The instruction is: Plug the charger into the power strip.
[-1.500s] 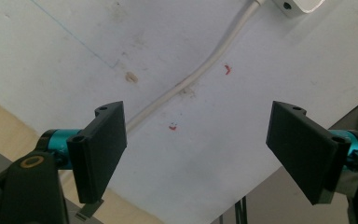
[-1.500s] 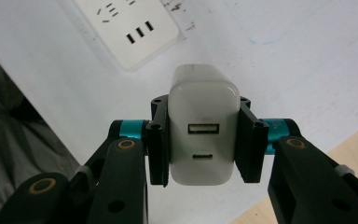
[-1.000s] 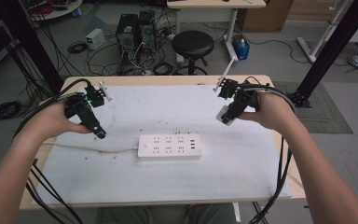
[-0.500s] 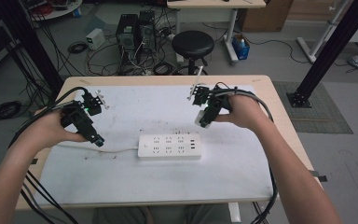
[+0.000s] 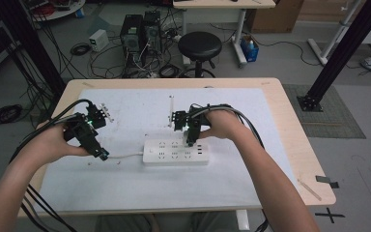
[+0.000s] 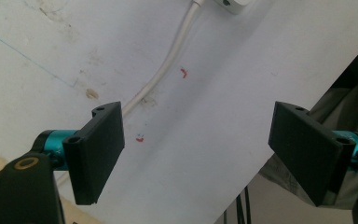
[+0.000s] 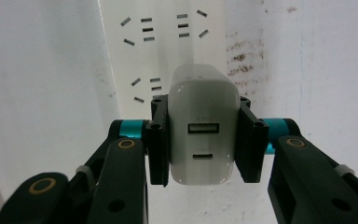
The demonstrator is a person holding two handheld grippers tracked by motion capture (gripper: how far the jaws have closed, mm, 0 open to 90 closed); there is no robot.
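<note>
Lab/workshop: PC towers (image 5: 140,33) and cable tangle (image 5: 104,53) on far floor, black stool (image 5: 199,46), aluminium frame strut (image 5: 344,48) right.

power strip (image 5: 176,152) mid-table, charger (image 7: 203,130) above it

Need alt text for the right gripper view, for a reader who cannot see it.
The right gripper clamps a white charger, its two ports facing the camera, above a white power strip lying on a white table sheet.
</note>
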